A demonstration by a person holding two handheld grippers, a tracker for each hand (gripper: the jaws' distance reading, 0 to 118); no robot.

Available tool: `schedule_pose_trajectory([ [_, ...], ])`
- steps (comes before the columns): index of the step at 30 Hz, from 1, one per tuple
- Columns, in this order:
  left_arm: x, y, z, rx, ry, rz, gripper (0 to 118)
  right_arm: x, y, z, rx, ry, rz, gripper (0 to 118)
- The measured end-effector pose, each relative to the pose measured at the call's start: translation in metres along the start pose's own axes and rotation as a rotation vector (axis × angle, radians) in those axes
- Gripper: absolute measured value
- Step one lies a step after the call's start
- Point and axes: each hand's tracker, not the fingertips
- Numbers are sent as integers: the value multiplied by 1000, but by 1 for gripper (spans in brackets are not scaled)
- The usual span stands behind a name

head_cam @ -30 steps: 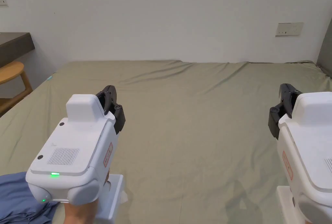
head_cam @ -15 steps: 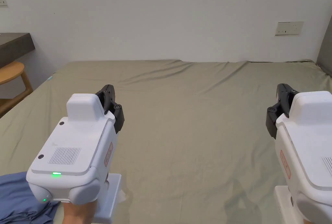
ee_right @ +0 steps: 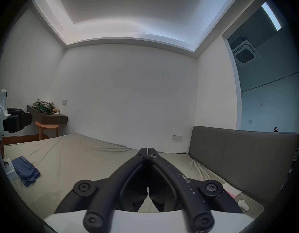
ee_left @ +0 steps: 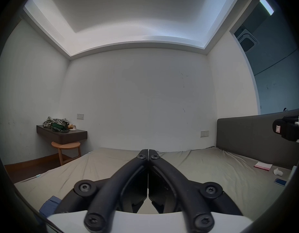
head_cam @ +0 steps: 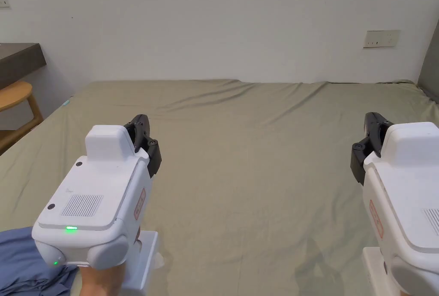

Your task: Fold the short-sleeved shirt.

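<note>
A crumpled blue shirt (head_cam: 25, 262) lies at the bed's near left corner, partly hidden under my left hand; it also appears in the right gripper view (ee_right: 26, 170) and in the left gripper view (ee_left: 48, 204). My left gripper (head_cam: 141, 122) hovers above the bed, a little beyond and to the right of the shirt, its black jaws pressed together with nothing between them (ee_left: 148, 151). My right gripper (head_cam: 372, 117) floats over the bed's right side, jaws also together and empty (ee_right: 147, 149).
The olive-green bed sheet (head_cam: 257, 159) spreads wide and flat ahead. A wooden stool (head_cam: 17, 95) and a dark shelf (head_cam: 19, 58) stand at the left. A grey headboard (ee_right: 237, 154) lines the right, with a pink pad (ee_left: 263, 166) and small items near it.
Both grippers have drifted slightly: the left one a little to the left, the right one a little up and leftward. Their jaws stayed together. The shirt has not moved.
</note>
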Motion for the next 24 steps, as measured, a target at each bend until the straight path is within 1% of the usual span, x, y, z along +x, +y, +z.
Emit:
schedule_pose_trajectory([
  [3, 0, -1, 0, 3, 8, -13, 0, -1, 1, 0, -3, -2, 10, 1],
  [24, -3, -1, 0, -2, 10, 0, 0, -3, 1, 2, 0, 6, 7, 1],
])
